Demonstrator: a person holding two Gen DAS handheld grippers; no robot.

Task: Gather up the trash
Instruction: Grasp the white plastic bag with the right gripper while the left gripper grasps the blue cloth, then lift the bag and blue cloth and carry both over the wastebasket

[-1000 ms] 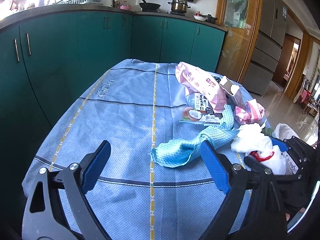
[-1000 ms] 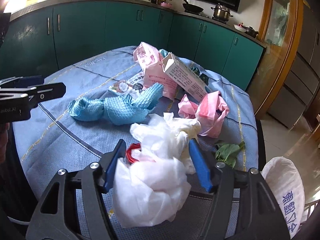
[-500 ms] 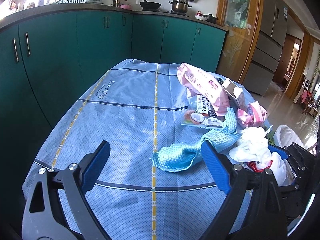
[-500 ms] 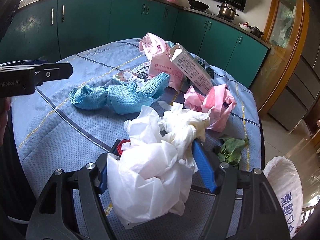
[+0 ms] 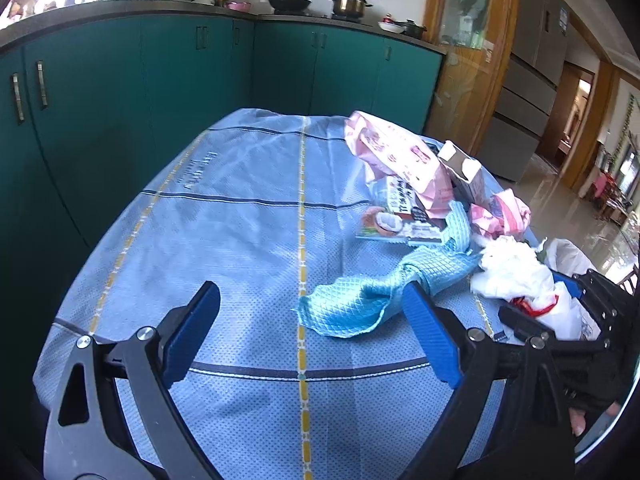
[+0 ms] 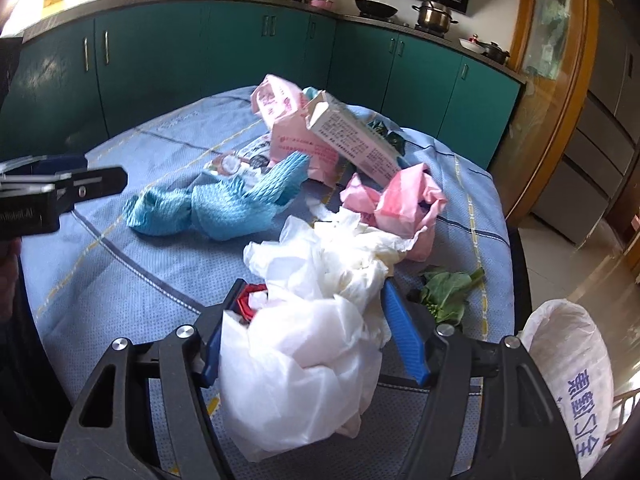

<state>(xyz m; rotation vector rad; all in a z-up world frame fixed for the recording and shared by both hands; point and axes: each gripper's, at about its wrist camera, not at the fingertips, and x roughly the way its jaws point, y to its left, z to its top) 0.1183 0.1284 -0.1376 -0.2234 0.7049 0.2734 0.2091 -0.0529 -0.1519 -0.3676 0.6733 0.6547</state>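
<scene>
Right now we see our right gripper [image 6: 310,322] clamped on a crumpled white plastic bag [image 6: 304,364] with thin, wrinkled film and a bit of red [image 6: 249,300] showing at its left edge; what is inside we cannot tell. Our left gripper [image 5: 308,330] has its jaws spread wide and holds nothing, hovering above the light blue woven tablecloth [image 5: 224,216] with yellow and dark stripes. Just ahead of it lies a twisted turquoise waffle-textured cleaning cloth [image 5: 360,300]. Behind the cloth the trash sits in a loose pile: a glossy pink plastic food pouch [image 6: 280,120], an open-topped white cardboard carton [image 6: 352,136] leaning against it, a flat printed snack wrapper [image 5: 394,220], a scrunched pink plastic bag [image 6: 400,204] and wadded white tissue paper [image 6: 356,252] touching the held bag. A green leafy vegetable scrap [image 6: 444,288] lies right of the gripper. Off the table's right edge stands a white sack with blue characters [image 6: 576,376], contents hidden. Teal cabinets [image 5: 120,80] ring the room.
</scene>
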